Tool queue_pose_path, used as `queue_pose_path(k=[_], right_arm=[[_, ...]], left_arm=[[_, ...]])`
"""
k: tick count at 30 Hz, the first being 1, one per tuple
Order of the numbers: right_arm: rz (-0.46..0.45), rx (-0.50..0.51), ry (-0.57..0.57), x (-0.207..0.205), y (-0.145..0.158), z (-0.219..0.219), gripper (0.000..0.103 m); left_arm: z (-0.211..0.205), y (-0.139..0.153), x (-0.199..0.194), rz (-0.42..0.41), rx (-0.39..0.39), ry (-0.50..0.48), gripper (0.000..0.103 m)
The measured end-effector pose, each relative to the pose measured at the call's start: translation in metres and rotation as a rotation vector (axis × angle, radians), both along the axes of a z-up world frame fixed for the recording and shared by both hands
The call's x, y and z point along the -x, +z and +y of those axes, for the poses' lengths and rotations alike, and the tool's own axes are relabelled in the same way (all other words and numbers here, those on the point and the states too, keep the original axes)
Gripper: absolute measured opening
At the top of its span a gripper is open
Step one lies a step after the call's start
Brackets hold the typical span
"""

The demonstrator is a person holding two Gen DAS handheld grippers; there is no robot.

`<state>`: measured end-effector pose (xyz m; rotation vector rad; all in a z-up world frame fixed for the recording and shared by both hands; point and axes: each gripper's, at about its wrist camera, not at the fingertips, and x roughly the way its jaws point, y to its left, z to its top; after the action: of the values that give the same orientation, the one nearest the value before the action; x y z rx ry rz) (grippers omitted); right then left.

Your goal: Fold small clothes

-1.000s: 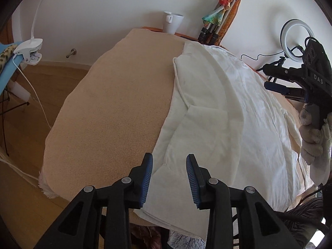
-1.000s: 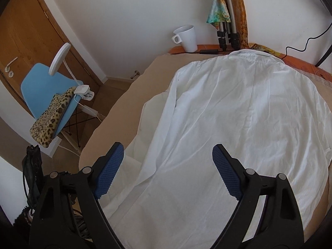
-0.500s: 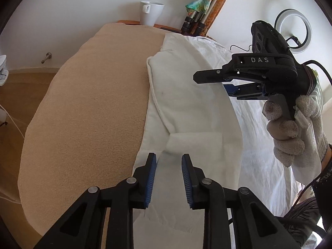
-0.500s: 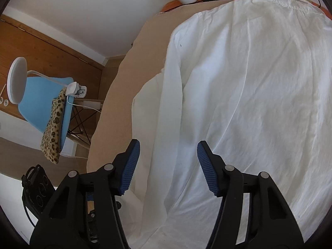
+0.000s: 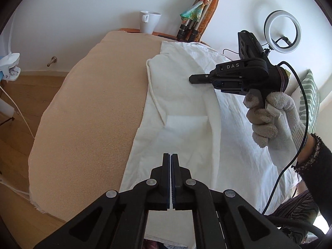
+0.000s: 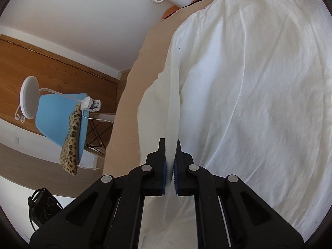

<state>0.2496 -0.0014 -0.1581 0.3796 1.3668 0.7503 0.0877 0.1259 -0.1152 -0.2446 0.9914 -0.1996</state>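
A white shirt [image 5: 186, 108] lies spread on a beige-covered table [image 5: 99, 103], one sleeve folded along its left side. My left gripper [image 5: 170, 155] rests on the sleeve near the table's front edge. Its jaws are pressed together, with a thin white line of cloth between the pads. In the left wrist view my right gripper [image 5: 192, 80], held by a gloved hand [image 5: 269, 120], sits further back at the shirt's side. In its own view the right gripper [image 6: 170, 143] is closing, and a raised fold of the shirt [image 6: 259, 83] is pinched between its blue pads.
A white mug [image 5: 149, 20] and tripod legs with a colourful scarf [image 5: 197, 14] stand at the table's far end. A ring light [image 5: 282, 34] is at the back right. Left of the table, a blue chair [image 6: 58, 112] carries a leopard-print cloth [image 6: 72, 137]. A black cable hangs from the right gripper.
Both pairs of jaws have closed. The right gripper has come down onto the shirt's side fold and rolled. The left gripper has shifted over the sleeve.
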Motion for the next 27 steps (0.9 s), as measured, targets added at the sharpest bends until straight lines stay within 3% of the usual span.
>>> queue_pose_path(k=[1, 2, 3, 4, 5, 8, 11, 16, 21, 27], right_arm=[[-0.037, 0.035, 0.025, 0.002, 0.004, 0.001, 0.008], [-0.076, 0.085, 0.042, 0.004, 0.009, 0.001, 0.010], [-0.112, 0.145, 0.054, 0.004, 0.014, 0.002, 0.014], [-0.137, 0.202, 0.061, 0.003, 0.019, 0.002, 0.027], [-0.157, 0.223, 0.056, 0.003, 0.026, 0.001, 0.032], [-0.234, 0.205, 0.061, 0.002, 0.055, 0.002, 0.032], [-0.273, 0.207, 0.163, 0.003, 0.075, 0.031, 0.035], [-0.350, 0.290, 0.290, 0.001, 0.073, 0.099, 0.045], [-0.460, 0.386, 0.484, -0.006, 0.058, 0.143, 0.066], [-0.412, 0.354, 0.657, -0.022, 0.031, 0.157, 0.067]], left_arm=[[-0.003, 0.000, 0.003, -0.008, -0.040, 0.001, 0.000], [-0.004, -0.001, 0.004, -0.010, -0.062, 0.002, 0.016], [-0.003, -0.002, 0.007, -0.014, -0.066, 0.003, 0.024], [-0.003, -0.003, 0.008, -0.018, -0.074, 0.011, 0.025], [-0.001, -0.004, 0.010, -0.019, -0.081, 0.022, 0.026], [0.010, -0.010, 0.022, -0.008, -0.042, 0.059, 0.031], [0.016, -0.015, 0.031, 0.001, -0.017, 0.097, 0.032], [0.023, -0.021, 0.036, 0.009, -0.003, 0.122, 0.032], [0.022, -0.029, 0.038, 0.037, 0.000, 0.107, 0.026], [0.018, -0.035, 0.038, 0.059, -0.013, 0.086, 0.020]])
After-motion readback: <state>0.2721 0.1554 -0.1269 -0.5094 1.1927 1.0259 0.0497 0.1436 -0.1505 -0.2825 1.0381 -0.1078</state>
